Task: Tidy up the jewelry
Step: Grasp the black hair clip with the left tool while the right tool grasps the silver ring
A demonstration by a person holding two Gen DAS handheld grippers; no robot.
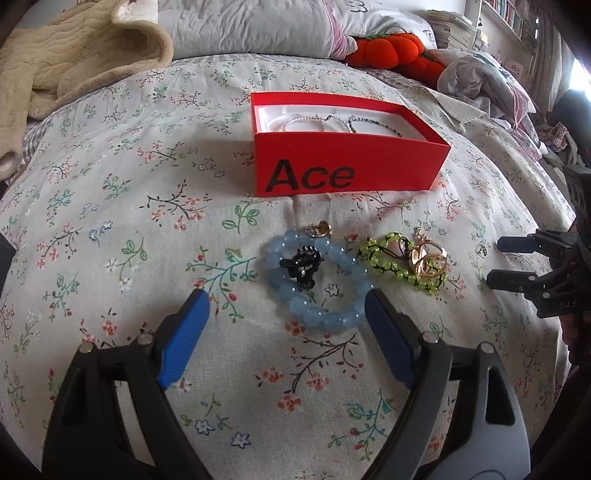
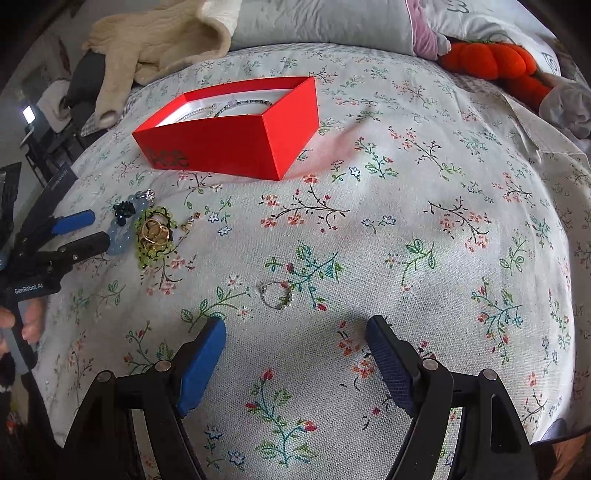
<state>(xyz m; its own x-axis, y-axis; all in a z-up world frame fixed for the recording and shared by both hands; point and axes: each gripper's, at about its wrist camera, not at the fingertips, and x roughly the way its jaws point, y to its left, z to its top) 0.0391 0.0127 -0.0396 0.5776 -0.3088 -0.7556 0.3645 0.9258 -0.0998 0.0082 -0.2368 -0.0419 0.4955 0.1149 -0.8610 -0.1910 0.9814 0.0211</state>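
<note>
A beige fleece blanket lies bunched at the far left of the bed, whose cover is pale cloth printed with small flower sprigs. The left gripper hovers low over that cover with its blue-padded fingers spread wide and nothing between them; seen from the right wrist view, its body carries the white lettering "GenRobot.AI". Just ahead of it lies a light blue bead bracelet, whose near right beads sit just beside the right finger's tip, with a small black hair claw resting across its ring and a little gold earring at its far edge. To the right of that, close beside it, a lime green bead bracelet lies in loops with gold rings piled on it. Beyond these stands an open red box with "Ace" printed in black on its near wall; thin chain bracelets lie on its white lining. Further right on the cover, apart from the pile, a thin silver ring bracelet lies just ahead of the right gripper, whose fingers are likewise wide apart and empty; black plastic by its fingers shows "DAS". At the far right an orange plush toy rests against the grey pillows.
</note>
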